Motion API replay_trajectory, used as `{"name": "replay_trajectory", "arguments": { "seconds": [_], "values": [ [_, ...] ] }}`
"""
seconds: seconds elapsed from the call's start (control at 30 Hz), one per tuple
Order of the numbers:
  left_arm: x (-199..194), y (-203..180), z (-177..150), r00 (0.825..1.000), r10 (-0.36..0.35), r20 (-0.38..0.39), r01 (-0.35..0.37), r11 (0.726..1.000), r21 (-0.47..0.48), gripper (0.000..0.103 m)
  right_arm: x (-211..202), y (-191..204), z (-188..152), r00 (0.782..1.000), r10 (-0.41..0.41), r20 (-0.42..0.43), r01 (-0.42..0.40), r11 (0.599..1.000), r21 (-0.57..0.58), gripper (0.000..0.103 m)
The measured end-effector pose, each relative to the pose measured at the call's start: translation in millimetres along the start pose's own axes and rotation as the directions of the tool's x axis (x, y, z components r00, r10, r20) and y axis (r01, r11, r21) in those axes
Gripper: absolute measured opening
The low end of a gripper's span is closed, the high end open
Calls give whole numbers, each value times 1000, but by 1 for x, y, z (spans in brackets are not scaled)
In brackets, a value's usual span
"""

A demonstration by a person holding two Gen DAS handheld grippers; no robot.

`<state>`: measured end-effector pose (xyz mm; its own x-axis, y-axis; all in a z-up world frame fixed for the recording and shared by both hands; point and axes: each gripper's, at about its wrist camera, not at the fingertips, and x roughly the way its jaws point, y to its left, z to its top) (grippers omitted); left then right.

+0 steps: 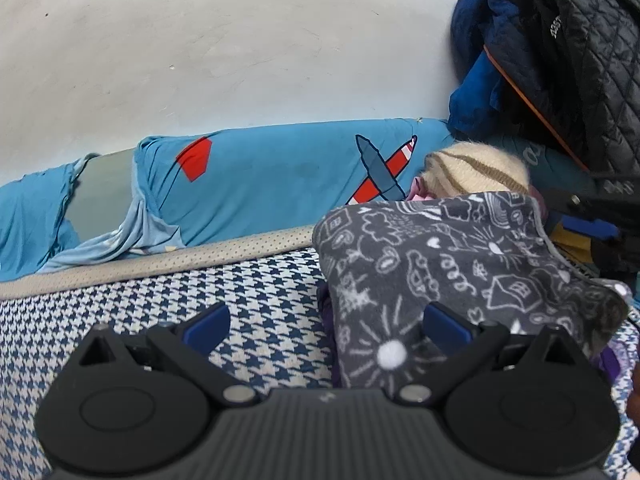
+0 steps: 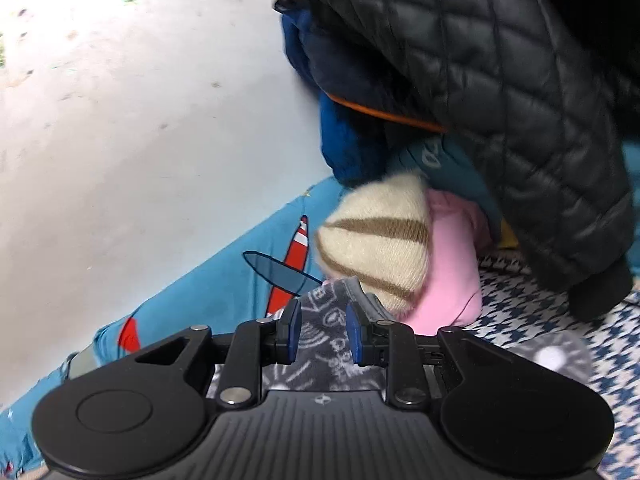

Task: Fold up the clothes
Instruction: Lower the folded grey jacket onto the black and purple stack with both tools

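Observation:
A grey fleece garment (image 1: 460, 264) printed with white doodles lies folded in a thick bundle on the houndstooth bed cover (image 1: 200, 304). My left gripper (image 1: 326, 326) is open wide just in front of the bundle's near left edge, its right pad (image 1: 446, 324) against the fleece and nothing pinched. My right gripper (image 2: 324, 330) is shut on a raised fold of the same garment (image 2: 320, 352), with the cloth standing up between its blue pads. One of those pads (image 1: 592, 227) shows at the bundle's far right corner in the left wrist view.
A blue bolster (image 1: 260, 184) with a plane print lies along the white wall (image 1: 200, 60). Behind the bundle sit a cream striped knit (image 2: 380, 248) and a pink garment (image 2: 452, 276). A black quilted jacket (image 2: 500, 100) and blue clothes (image 1: 476, 80) hang at the right.

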<state>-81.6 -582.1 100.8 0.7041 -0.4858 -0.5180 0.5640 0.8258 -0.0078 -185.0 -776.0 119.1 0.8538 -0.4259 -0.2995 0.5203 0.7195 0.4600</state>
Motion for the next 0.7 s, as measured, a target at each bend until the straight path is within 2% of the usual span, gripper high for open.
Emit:
{"name": "replay_trajectory", "arguments": {
  "seconds": [0.1,0.23,0.3,0.47,0.7],
  "values": [
    [-10,0,-3,1000,-12,-4,12,1000,-15,103,-19,-1,-4,999,-2,-44,0,999,-53,28],
    [-16,-4,-9,1000,-21,-18,21,1000,-19,103,-38,3,-15,994,-51,-97,35,987,-158,28],
    [-15,-6,-14,999,-21,-33,20,1000,-18,103,-46,1,-21,991,-59,-120,38,984,-174,28],
    [-8,-9,-26,998,-15,-59,15,1000,2,103,-46,2,-39,978,-91,-190,44,971,-235,28],
    [-2,-11,-28,997,-7,-72,9,1000,24,103,-50,5,-51,968,-141,-208,80,958,-276,29]
  ]
}}
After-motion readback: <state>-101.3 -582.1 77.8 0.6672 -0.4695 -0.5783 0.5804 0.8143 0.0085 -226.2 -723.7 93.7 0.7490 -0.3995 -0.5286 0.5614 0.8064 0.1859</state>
